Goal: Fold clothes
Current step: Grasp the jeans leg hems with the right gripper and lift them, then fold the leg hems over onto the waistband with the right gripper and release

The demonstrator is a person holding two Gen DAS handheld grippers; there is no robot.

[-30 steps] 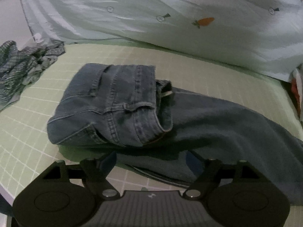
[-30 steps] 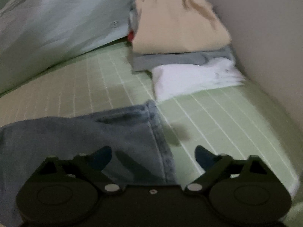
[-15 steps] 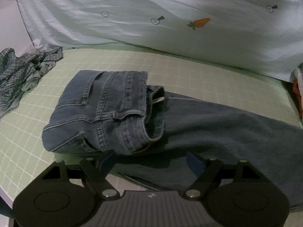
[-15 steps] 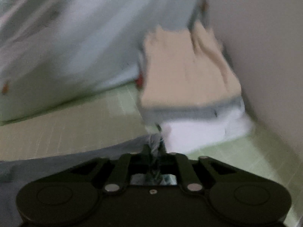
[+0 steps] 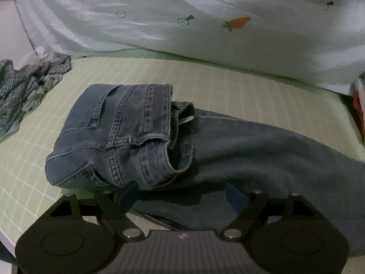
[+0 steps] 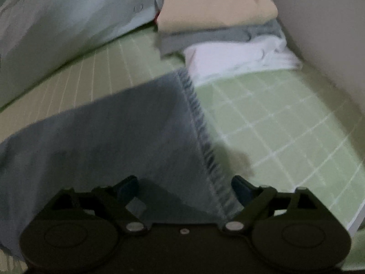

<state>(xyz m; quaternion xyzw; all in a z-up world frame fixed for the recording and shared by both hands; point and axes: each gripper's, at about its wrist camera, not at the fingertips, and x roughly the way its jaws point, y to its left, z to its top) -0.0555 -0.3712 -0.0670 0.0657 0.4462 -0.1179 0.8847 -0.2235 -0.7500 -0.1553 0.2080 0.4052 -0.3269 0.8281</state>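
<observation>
Blue jeans lie on the green grid mat, the waist part folded over onto the legs, which stretch off to the right. My left gripper hovers just in front of the folded waist; its jaws are opening, with denim below them but nothing pinched. In the right wrist view the leg end lies flat, its frayed hem running toward my right gripper. Its jaws are opening wide, with the hem corner lying between the fingers and not pressed.
A stack of folded clothes, beige over grey over white, sits beyond the hem against a wall. A carrot-print quilt borders the mat's far side. A crumpled checked garment lies far left. The mat's edge is near right.
Half a second ago the right gripper was shut on the leg hem and raised toward the stack; now it is open and the hem lies flat. The left gripper edged slightly closer to the folded waist.
</observation>
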